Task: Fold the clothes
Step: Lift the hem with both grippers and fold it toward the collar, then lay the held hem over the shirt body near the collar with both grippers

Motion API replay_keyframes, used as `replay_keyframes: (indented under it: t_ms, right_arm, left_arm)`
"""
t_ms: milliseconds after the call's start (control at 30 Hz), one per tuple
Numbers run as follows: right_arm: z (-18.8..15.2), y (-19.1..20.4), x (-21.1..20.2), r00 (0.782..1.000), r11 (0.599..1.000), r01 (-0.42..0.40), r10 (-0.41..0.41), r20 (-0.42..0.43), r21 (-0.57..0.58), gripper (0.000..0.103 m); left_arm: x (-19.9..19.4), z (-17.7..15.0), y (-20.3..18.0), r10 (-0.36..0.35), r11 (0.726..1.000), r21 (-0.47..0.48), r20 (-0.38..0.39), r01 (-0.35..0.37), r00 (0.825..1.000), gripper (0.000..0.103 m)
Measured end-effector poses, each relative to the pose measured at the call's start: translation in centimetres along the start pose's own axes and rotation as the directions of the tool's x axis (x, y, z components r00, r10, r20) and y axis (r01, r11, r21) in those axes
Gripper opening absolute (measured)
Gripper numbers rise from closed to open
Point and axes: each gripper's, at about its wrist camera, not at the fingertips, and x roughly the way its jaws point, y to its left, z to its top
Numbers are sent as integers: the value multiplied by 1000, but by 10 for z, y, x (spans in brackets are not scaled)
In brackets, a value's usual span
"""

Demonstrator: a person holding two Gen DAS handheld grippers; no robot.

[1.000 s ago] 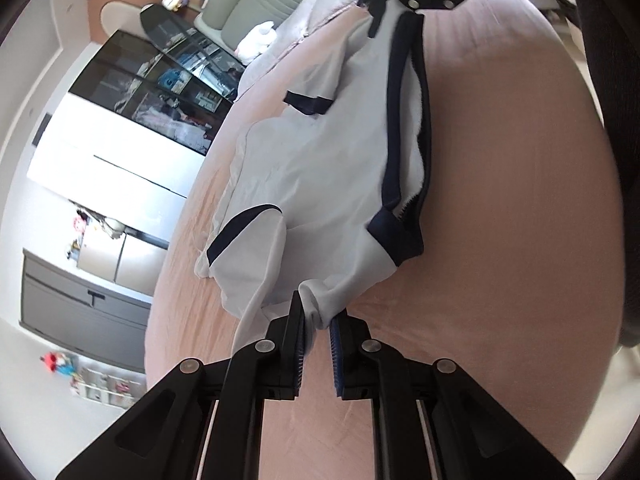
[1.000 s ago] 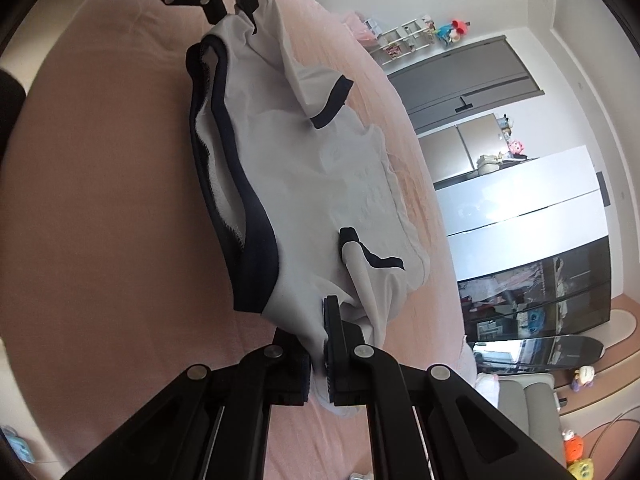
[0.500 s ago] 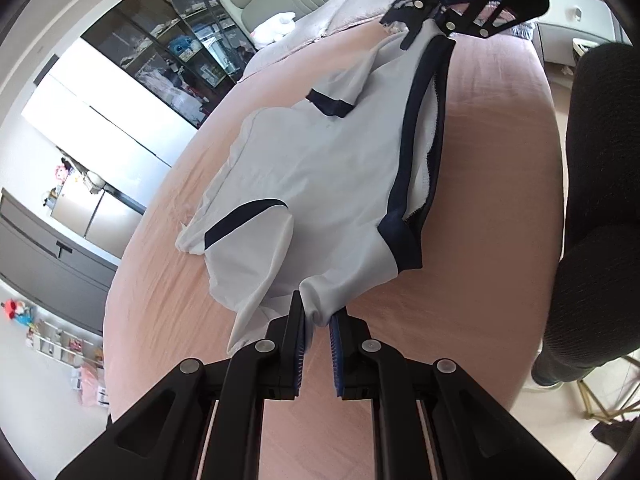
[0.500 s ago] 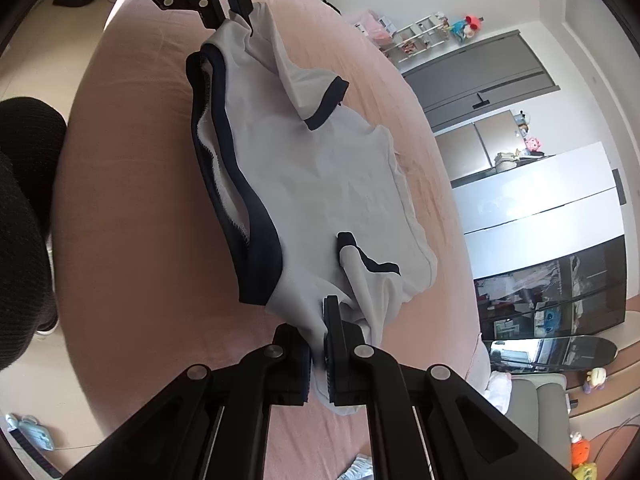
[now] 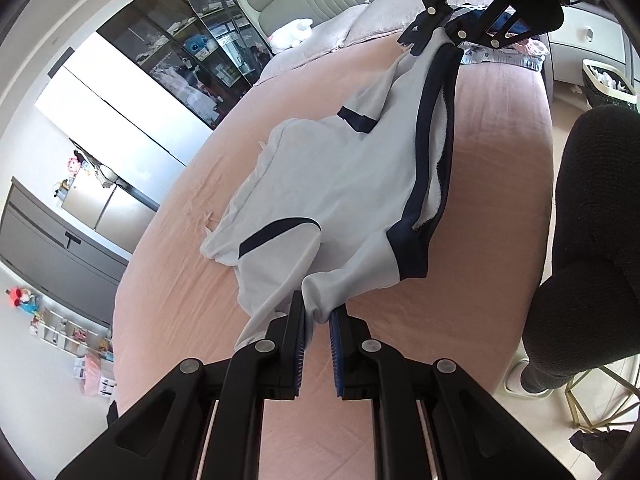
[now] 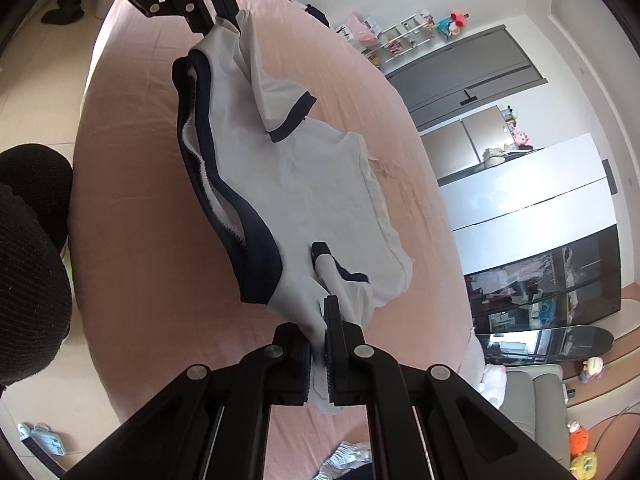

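While both grippers pinch it, the shirt hangs strung between them over the bed.
Shirt: white, navy trim, shirt (image 5: 352, 184) lies mid-frame in both views; far part rests on the bed (image 5: 492, 128), near corners lifted.
Left gripper: left gripper (image 5: 318, 320) at bottom centre of its view, jaws pressed together on a bunched white corner.
Right gripper: right gripper (image 6: 318, 344) at bottom centre of its view, jaws clamped on the other corner; cloth pokes out below the pads.
Cross view: right gripper also shows at top right of the left view, left gripper at top left of the right view, each with cloth in its tips.
Key relation: shirt's long axis runs gripper to gripper, from bottom centre toward the top of each frame; navy hem (image 5: 430, 152) is the taut edge on the person's side, the body sags away from it onto the bed.
Nearer hand: neither, one at each end.
Sleeves: two navy cuffs (image 5: 276, 232) flopped on the body, loose.
Step, judged: lift to shake flat or carry the hem over; fold not yet made.
Risk, judged: sleeves may bunch under the fold.
Containers: basket (image 5: 604, 88) at right edge of the left view, holds something pale, cannot tell what.
Person: dark-clad leg (image 5: 592, 240) beside the bed.
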Motion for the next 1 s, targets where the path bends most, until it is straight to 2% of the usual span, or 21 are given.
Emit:
replay_keyframes:
  t_ms: [300,500,667,867,1000]
  right_arm:
    - [2,-17,-15,1000,1000,24,-24,12,4,4]
    - [0,-22,-29,1000,1000,3,-3,12,5,4]
    - [-1,-21,-34,1000,1000,-6,6,17,-3,4]
    - [3,-36,-18,1000,997,5,-6,18,77,4]
    - [6,-55,-2,1000,987,12,-12,0,159,4]
  left_arm:
    - [-16,9,17,-24,1000,-14,12,24,1000,9]
    - [-31,9,19,-44,999,-8,16,44,999,9]
    - [-28,10,26,-56,998,-1,2,56,998,9]
    - [-9,17,49,-26,999,-44,12,26,1000,9]
    - [7,27,75,3,992,-127,33,2,999,10]
